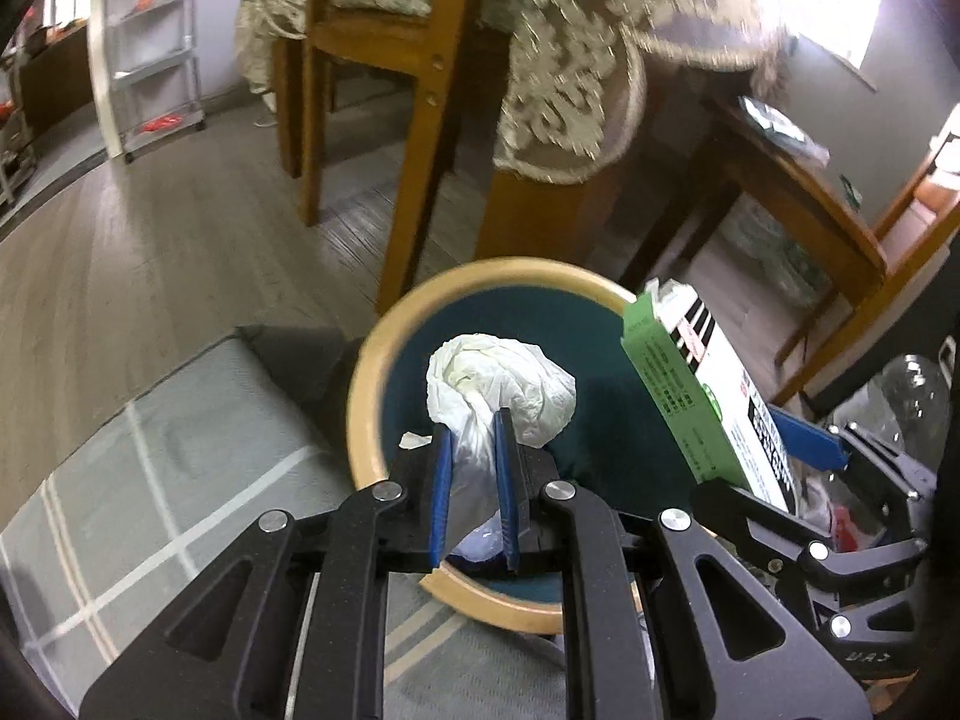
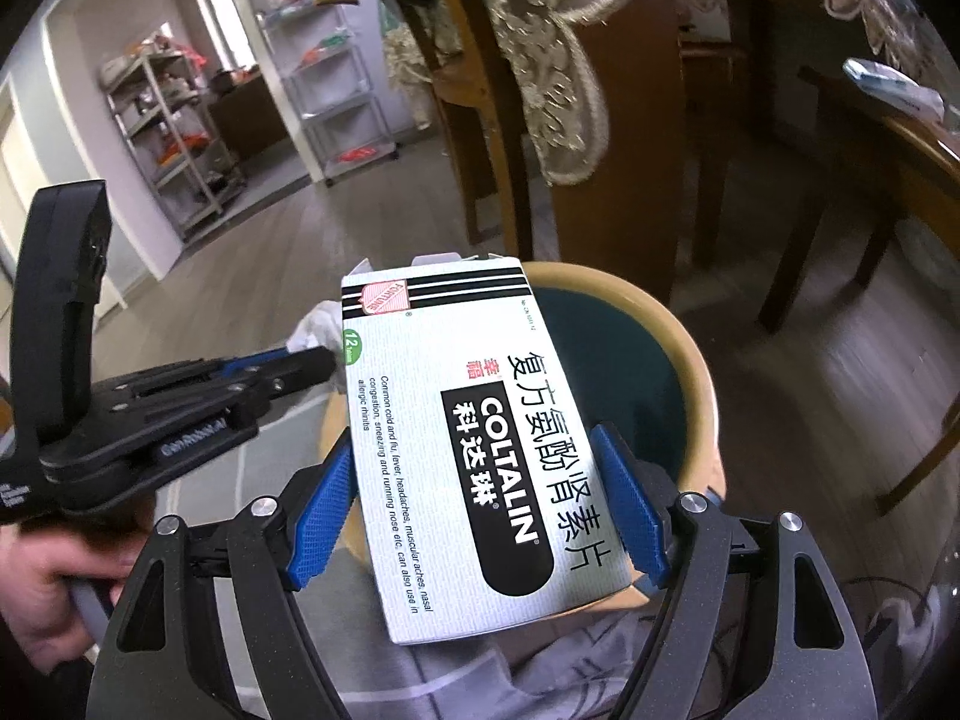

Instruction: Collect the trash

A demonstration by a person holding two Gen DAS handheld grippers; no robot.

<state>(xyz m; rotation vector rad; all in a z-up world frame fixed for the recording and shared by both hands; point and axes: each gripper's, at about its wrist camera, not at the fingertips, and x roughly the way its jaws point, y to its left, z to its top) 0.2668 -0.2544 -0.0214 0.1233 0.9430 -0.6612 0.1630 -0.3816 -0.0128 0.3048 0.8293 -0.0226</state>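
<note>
Round bin (image 1: 366, 354), wooden rim and dark green inside, sitting on the floor beside a checked rug (image 1: 150, 480) and below both grippers.

Medicine box (image 2: 462, 444): white and green card, flap end raised toward the bin, clamped across its width between the blue pads of the right gripper (image 2: 480, 516). Jaws standing wide, but only because the box fills them. Probably light and hollow, stiff along its edges yet easy to crush on the broad faces, so best held by the two long sides near the lower half, as here. Smooth printed card, likely a little slippery against a loose grip. Hanging over the near part of the bin mouth, not yet inside.

Crumpled tissue wad (image 1: 498, 384): white, soft, almost weightless by the look, sure to deform rather than resist. Pinched at its twisted tail by the left gripper (image 1: 474, 474), jaws nearly closed on it, the bulk bulging beyond the tips. Poised above the green interior, near the middle of the opening. Nothing fragile in either piece; a simple release over the bin seems enough.
</note>
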